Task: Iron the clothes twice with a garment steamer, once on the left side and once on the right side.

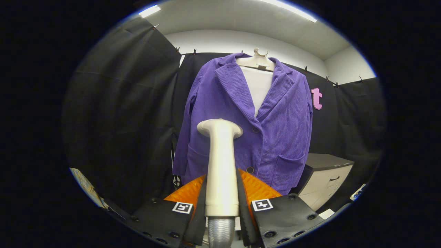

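Observation:
A purple corduroy jacket (272, 127) hangs on a pale hanger (256, 61) straight ahead, over a white inner panel (259, 88). My gripper (221, 187) is shut on the handle of a cream garment steamer (220, 162), both fingers pressing its sides. The steamer stands upright between the fingers, and its flat head (219, 128) points toward the jacket's lower left front, near the middle buttons. I cannot tell whether the head touches the cloth. A ribbed grey hose (220, 232) leaves the handle's base.
A grey and white drawer cabinet (325, 177) stands beyond the jacket's right hem. Black cloth walls close in on the left and behind. A pale surface edge (86, 187) shows low on the left.

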`<action>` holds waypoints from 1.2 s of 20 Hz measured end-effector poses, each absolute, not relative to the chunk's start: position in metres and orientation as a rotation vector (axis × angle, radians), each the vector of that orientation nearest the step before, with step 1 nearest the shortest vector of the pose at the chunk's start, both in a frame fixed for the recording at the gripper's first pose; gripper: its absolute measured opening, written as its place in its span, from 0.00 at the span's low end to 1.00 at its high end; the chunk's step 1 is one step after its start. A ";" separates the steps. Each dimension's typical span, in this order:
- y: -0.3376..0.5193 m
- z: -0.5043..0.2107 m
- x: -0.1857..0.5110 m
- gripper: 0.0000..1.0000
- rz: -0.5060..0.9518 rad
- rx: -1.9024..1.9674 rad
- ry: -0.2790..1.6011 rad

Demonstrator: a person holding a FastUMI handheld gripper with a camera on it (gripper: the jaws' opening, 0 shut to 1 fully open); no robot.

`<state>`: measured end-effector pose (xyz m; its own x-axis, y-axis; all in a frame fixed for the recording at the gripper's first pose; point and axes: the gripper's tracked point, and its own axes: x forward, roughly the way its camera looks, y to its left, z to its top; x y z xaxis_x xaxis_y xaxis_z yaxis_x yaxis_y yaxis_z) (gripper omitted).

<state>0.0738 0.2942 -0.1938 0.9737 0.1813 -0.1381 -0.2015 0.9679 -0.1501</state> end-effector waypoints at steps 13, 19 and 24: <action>0.276 -0.255 0.046 0.49 0.191 -0.198 0.205; 0.274 -0.263 0.041 0.49 0.192 -0.216 0.216; 0.275 -0.261 0.024 0.49 0.210 -0.192 0.202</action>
<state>0.0243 0.2748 -0.2607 0.9581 0.1864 -0.2176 -0.2247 0.9600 -0.1669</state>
